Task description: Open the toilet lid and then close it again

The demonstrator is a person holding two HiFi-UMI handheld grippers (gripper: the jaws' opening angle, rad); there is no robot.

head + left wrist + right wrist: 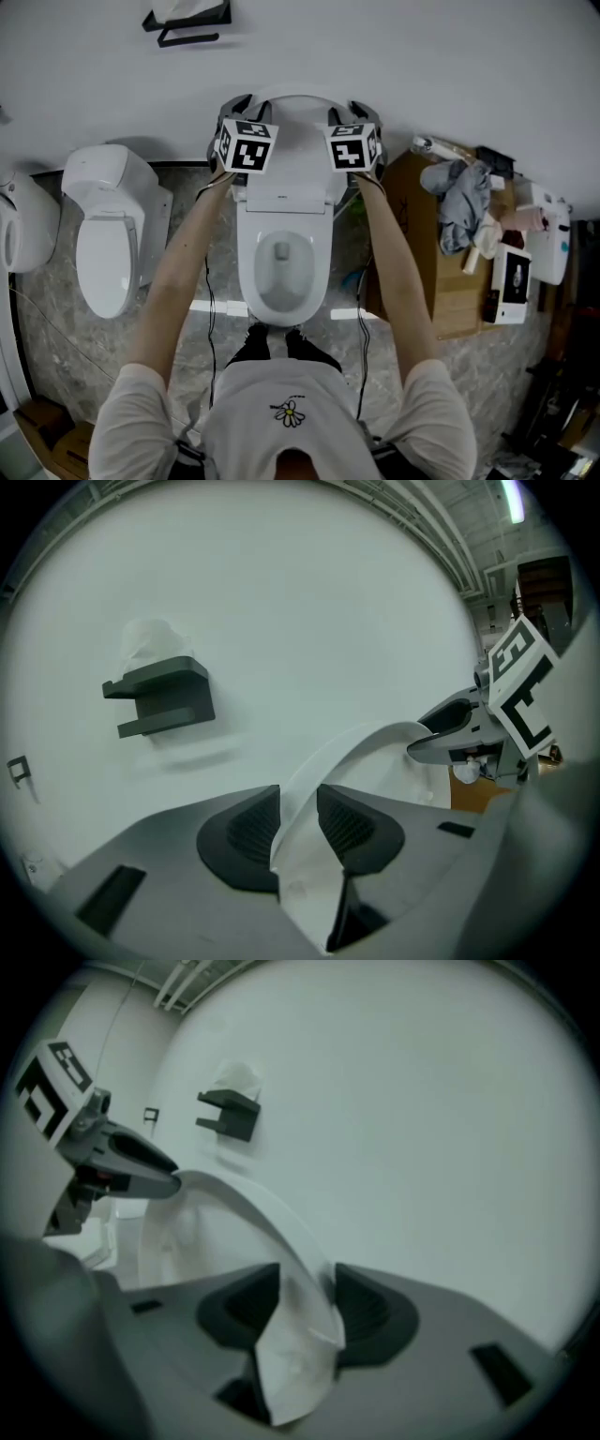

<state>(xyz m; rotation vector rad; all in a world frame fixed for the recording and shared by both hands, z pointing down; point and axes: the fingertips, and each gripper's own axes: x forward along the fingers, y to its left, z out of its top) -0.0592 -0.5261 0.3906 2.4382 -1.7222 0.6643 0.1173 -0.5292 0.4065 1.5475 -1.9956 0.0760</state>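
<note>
Standing at the far left of the head view, a second toilet (108, 234) is well apart from the work and plays no part in it.

1. Left gripper (298, 819): clamped on the left rim of the toilet lid (292, 141). In the left gripper view the white rim runs up between the two dark pads (246, 829) and fills the gap between them.
2. Toilet lid: raised, standing near upright at the back of the toilet bowl (281, 272), close to the wall (422, 66). The bowl is uncovered. The lid's long axis runs upward from the hinge, and the hinge line runs left to right across the back of the bowl, between the two grippers.
3. Right gripper (307, 1302): clamped on the right rim of the lid, with the rim filling the gap between its pads in the right gripper view.
4. A cardboard box (441, 291) carrying a grey cloth (459, 202) stands just beside the toilet on the right.

Governing relation: the two grippers hold opposite side edges at about the same height, so neither hand is nearer. The bowl lies below the fingers, on the person's side. Judged from this, the opening step looks complete. Closing calls for swinging the top edge away from the wall, toward the person and down about the hinge, with both hands level to avoid twisting the lid.
</note>
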